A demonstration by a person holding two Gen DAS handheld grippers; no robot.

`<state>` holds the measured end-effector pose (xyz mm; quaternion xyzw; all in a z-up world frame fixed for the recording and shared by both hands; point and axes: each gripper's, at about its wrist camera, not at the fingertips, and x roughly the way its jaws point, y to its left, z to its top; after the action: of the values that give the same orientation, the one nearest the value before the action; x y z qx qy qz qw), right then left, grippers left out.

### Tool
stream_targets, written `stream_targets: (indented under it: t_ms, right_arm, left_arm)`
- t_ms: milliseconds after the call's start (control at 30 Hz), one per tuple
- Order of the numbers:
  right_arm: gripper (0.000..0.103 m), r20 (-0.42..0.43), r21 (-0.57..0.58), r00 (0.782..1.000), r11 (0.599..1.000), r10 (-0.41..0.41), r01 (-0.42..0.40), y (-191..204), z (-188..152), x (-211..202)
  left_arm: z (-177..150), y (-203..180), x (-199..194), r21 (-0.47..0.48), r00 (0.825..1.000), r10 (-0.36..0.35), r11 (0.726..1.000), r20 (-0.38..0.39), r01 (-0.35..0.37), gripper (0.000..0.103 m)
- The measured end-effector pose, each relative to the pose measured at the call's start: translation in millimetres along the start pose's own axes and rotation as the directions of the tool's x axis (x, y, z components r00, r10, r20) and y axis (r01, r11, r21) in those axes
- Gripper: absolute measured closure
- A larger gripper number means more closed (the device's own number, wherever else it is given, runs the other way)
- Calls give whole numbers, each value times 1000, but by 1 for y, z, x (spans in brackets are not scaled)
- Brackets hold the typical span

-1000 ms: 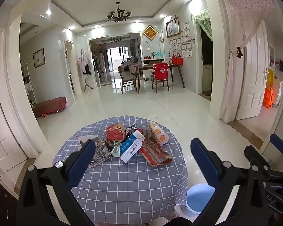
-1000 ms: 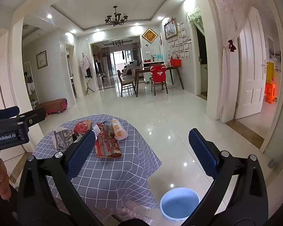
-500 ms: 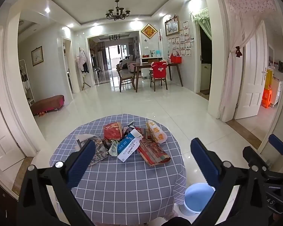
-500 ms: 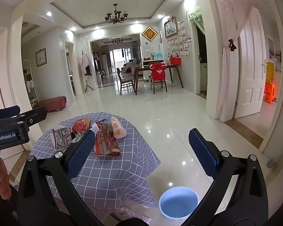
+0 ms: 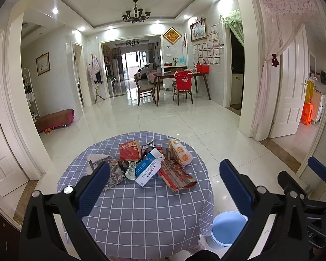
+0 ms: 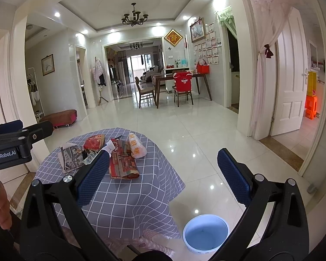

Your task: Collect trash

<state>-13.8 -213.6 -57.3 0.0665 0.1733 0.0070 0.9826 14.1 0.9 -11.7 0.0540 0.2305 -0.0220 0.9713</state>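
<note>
Glossy white tile floor (image 5: 163, 117); chandelier (image 5: 136, 13); distant dining table (image 5: 180, 77).

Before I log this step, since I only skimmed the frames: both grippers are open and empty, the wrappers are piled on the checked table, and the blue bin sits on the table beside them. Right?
Not quite. The blue bin stands on the floor beside the checked table, as the right wrist view shows. The rest holds: wrappers piled on the table, left gripper and right gripper open and empty.

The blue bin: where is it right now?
The blue bin stands on the white floor tiles at the round table's right foot, low in both wrist views, below the hanging checked cloth's edge.
</note>
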Motion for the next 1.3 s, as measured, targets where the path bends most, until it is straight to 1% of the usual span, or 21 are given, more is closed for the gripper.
stream_targets:
  t_ms: [200, 233, 433, 533, 833, 867, 1133, 1300]
  right_arm:
    - [6, -2, -1, 1000, 1000, 0, 0, 1, -1, 1]
    - [6, -2, -1, 1000, 1000, 1, -1, 1, 0, 1]
    - [6, -1, -2, 1000, 1000, 2, -2, 1, 3, -1]
    - [6, -1, -4, 1000, 1000, 4, -4, 2, 4, -1]
    - [6, 7, -7, 1000, 1000, -2, 2, 3, 7, -4]
    - [6, 8, -8, 1000, 1000, -2, 2, 3, 7, -5]
    - [6, 9, -9, 1000, 1000, -2, 2, 3, 8, -6]
    - [6, 10, -11, 1000, 1000, -1, 1, 3, 9, -8]
  left_arm:
    - [-1, -3, 7, 2, 1000, 0, 1000, 0, 0, 4]
    - [1, 1, -4, -2, 1000, -2, 1000, 2, 2, 4]
    - [0, 2, 1, -3, 1000, 0, 1000, 7, 0, 4]
    - [2, 1, -3, -2, 1000, -2, 1000, 4, 2, 4]
    - [0, 2, 5, -1, 1000, -1, 1000, 8, 1, 4]
    - [1, 2, -3, -2, 1000, -3, 1000, 6, 3, 4]
    - [0, 3, 3, 5, 1000, -4, 1000, 8, 4, 4]
    - [2, 3, -4, -3, 1000, -1, 1000, 10, 1, 4]
